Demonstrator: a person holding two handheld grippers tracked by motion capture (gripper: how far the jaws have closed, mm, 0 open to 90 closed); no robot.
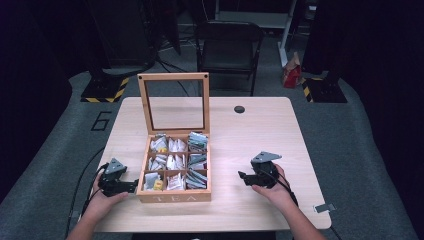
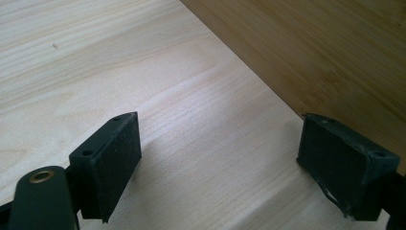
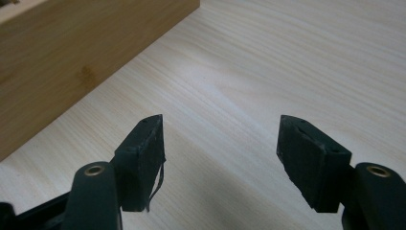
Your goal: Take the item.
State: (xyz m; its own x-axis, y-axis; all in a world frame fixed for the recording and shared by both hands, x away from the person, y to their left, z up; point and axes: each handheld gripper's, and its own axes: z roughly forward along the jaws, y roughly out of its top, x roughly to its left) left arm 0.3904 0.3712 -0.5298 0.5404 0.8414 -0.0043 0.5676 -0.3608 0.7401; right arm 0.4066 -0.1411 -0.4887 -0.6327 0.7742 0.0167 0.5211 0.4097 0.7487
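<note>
Table [image 1: 250, 145] holds tea box [image 1: 174, 196], fingers [image 3: 143, 158] apart

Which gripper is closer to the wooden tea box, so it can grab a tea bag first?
Probably the left gripper: it sits right beside the open wooden tea box, jaws open. The right gripper is open too, but rests farther off on the pale wooden table.

Open tea box [image 1: 173, 196] mid-table [image 1: 250, 145], lid upright; left claw [image 1: 135, 186] beside it, right claw [image 1: 241, 176] apart.
</note>
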